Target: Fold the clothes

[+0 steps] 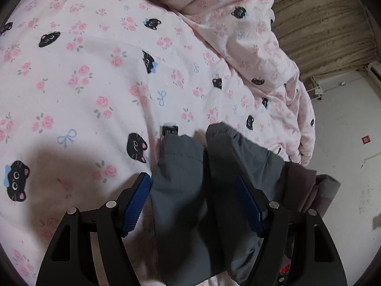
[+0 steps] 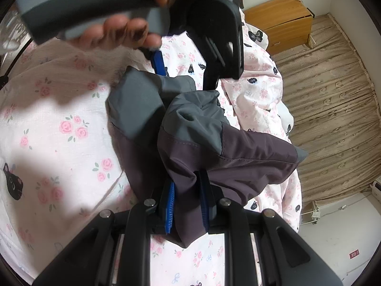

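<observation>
Right gripper point(image 2: 185, 208): 2 blue ribbed pads clamped on a fold of garment point(image 2: 214, 157), smooth thin fabric in grey and dull purple panels, stitched seams, bunched and lifted over the bed. Left gripper point(image 1: 194, 203): pads stood wide apart around the grey end of the garment; contact unclear. Hand point(image 2: 123, 32) on the left tool's handle, blurred, partly cut off. Sheet point(image 1: 95, 76): soft pink cotton, roses, bows, black cat faces, rumpled at the far edge.
</observation>
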A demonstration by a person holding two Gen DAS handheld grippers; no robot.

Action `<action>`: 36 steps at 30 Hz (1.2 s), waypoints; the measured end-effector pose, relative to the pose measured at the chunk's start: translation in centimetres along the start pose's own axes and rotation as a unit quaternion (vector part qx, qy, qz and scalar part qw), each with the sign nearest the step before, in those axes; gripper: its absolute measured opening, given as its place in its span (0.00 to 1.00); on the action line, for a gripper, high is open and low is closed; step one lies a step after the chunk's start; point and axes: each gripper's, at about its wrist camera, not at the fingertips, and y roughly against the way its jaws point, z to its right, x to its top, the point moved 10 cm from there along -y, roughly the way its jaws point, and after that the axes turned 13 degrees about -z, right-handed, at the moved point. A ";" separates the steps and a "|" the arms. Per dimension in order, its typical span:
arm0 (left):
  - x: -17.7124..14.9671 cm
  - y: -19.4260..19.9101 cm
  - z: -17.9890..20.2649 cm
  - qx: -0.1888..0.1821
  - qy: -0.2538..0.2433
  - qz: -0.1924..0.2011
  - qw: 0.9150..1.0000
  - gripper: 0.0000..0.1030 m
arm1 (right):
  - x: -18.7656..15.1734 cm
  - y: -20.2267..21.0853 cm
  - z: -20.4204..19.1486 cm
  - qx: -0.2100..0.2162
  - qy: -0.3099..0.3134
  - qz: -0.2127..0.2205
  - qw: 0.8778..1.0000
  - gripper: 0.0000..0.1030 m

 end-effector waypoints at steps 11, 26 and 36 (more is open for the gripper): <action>-0.6 -1.2 3.3 -0.062 -0.026 -0.034 0.997 0.66 | -0.3 0.5 -0.6 0.003 0.002 0.002 1.000 0.19; -1.4 1.2 5.9 -0.050 -0.093 0.025 0.994 0.02 | -0.8 1.6 0.2 -0.015 -0.004 0.017 1.000 0.19; -2.8 0.1 -0.1 0.019 -0.025 -0.001 1.000 0.07 | 0.4 1.6 -2.5 0.003 0.075 0.027 0.997 0.19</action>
